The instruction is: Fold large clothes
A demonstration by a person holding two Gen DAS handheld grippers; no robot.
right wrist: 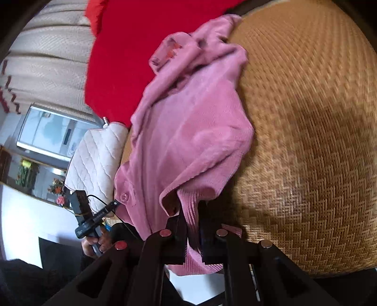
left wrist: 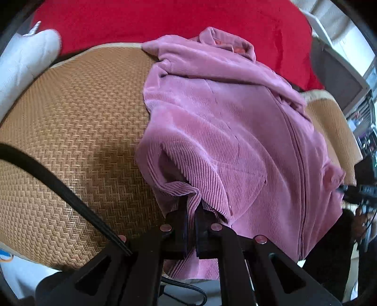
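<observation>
Together, two black two-finger grippers pinch the near hem of a pink ribbed corduroy jacket, which lies ahead of them across a tan herringbone-woven mat. Seen from its own camera, the left gripper has its jaws nearly closed on a bunched fold of the hem, the cloth squeezed into the narrow gap between them. The right gripper grips a similar fold at the other bottom corner, its jaws likewise drawn tight around fabric. Holding both corners at once probably lets the person keep the lower edge taut and level, so it can be carried forward over the body in one even fold. Beyond the fingertips the jacket's collar sits farthest away, rumpled against a red blanket. A white quilted cushion rests to the left of the right tool. The garment looks only partly smoothed, with sleeves loosely tucked, so the folding appears to be at an early stage.
</observation>
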